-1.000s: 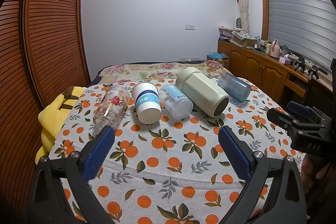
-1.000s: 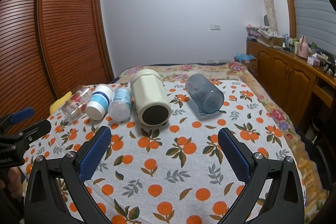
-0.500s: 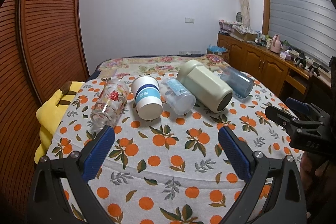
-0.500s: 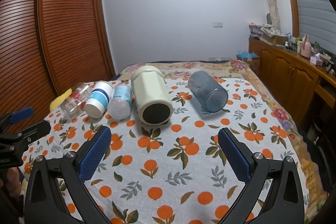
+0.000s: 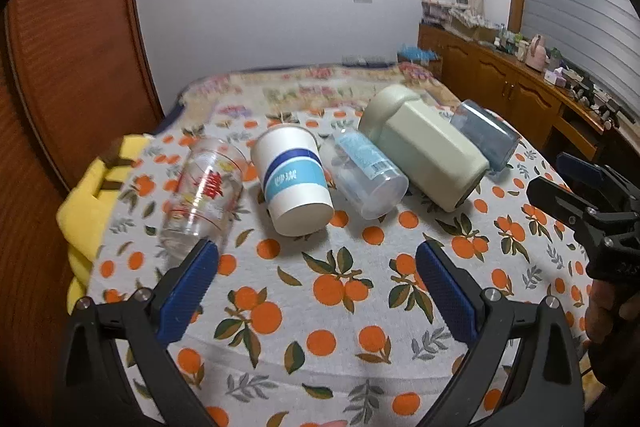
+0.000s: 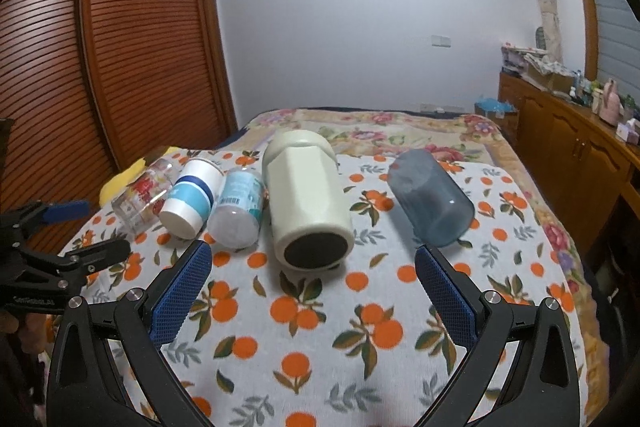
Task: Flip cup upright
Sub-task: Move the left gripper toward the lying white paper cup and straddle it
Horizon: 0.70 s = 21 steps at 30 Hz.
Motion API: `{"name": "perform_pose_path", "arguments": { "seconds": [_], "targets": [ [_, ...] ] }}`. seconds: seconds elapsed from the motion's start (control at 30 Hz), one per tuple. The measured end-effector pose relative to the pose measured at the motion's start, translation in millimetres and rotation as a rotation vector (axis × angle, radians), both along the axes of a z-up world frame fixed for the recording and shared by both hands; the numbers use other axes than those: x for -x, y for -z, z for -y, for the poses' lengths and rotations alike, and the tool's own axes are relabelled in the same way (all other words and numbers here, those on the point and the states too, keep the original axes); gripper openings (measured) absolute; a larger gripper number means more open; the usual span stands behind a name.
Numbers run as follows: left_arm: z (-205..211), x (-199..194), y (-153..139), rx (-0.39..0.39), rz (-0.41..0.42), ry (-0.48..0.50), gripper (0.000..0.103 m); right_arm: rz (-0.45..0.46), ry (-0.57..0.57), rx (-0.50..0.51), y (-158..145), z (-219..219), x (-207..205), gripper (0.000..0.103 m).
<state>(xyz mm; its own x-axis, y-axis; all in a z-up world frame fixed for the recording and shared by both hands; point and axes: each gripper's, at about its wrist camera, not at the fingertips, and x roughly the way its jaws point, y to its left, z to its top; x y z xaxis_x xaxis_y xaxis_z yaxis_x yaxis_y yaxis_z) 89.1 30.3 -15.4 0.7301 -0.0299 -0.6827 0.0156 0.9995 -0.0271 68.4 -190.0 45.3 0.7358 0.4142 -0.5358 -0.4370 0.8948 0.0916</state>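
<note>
Bare cloth (image 6: 304,311) lies before the row; cups (image 5: 294,183) crowd together — only the blue tumbler (image 6: 432,203) stands apart.

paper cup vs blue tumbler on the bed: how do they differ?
The paper cup is opaque white with blue bands; the blue tumbler is translucent grey-blue and plain. The paper cup lies packed between neighbouring cups at the left; the blue tumbler lies apart at the right. It also looks bulkier. Both lie on their sides, ungripped.
</note>
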Motion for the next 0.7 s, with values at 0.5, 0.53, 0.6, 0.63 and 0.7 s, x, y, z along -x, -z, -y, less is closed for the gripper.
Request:
{"name": "perform_pose_path", "arguments": {
  "seconds": [0.5, 0.53, 0.6, 0.63, 0.7],
  "targets": [
    [-23, -71, 5, 0.062, -0.151, 0.045, 0.067, -0.020, -0.099, 0.049, 0, -29, -47, 0.103],
    [-24, -75, 6, 0.067, -0.160, 0.046, 0.065, -0.020, -0.105, 0.051, -1, -32, -49, 0.103],
    [-25, -80, 7, 0.064, -0.165, 0.043, 0.065, -0.017, -0.113, 0.051, -1, -36, -53, 0.103],
    [-25, -82, 7, 0.065, -0.170, 0.045, 0.065, -0.018, -0.116, 0.051, -1, -38, -55, 0.103],
    [-25, -88, 8, 0.069, -0.179, 0.047, 0.065, -0.021, -0.119, 0.048, -1, -40, -59, 0.103]
  ]
}}
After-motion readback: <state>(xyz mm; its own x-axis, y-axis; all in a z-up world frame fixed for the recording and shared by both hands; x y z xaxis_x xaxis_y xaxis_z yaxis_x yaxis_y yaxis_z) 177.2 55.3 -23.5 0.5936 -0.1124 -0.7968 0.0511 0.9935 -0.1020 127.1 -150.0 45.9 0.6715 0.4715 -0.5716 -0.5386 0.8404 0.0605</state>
